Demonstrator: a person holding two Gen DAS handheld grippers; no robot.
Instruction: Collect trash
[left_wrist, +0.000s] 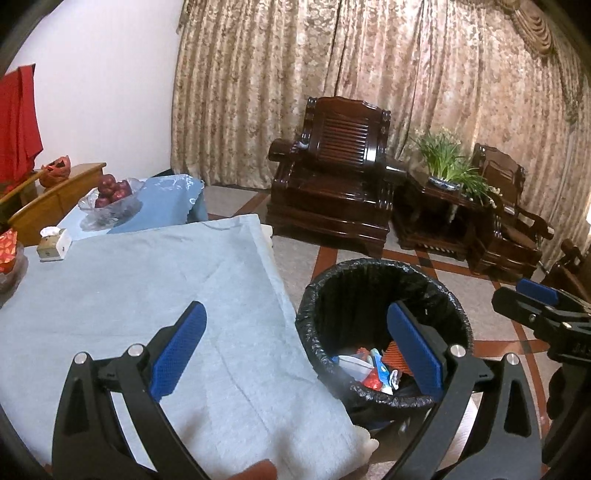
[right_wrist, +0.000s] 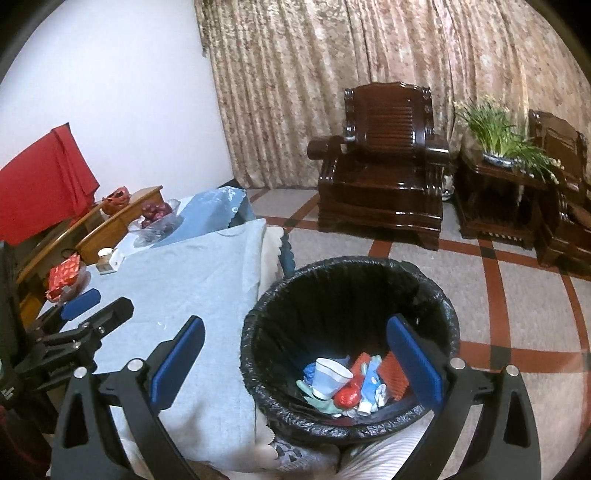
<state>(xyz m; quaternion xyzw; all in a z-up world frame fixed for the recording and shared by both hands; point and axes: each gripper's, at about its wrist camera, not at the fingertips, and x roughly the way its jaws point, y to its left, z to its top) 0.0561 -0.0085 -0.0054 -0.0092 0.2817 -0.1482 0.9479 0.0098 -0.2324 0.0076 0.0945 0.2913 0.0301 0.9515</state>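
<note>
Blue-clothed table (left_wrist: 129, 288), bare near its edge. Beside it, black-lined bin (right_wrist: 347, 295) on the floor holds the trash (right_wrist: 343, 384): paper cup, wrappers. Left gripper (left_wrist: 295, 347) and right gripper (right_wrist: 295, 354): fingers spread wide, empty.

Pale blue cloth-covered bench (left_wrist: 155, 280) lay mostly bare near the front; small tissue box (left_wrist: 53, 243), red wrapped packet (right_wrist: 64, 275) and glass bowl of red fruit (left_wrist: 110, 201) crowded the far edge. Round black-lined bin (right_wrist: 351, 280) stood just beside the bench, mouth unobstructed, trash only at the bottom. Tiled floor (right_wrist: 517, 295) beyond was open up to the dark wooden armchair (right_wrist: 384, 162).
</note>
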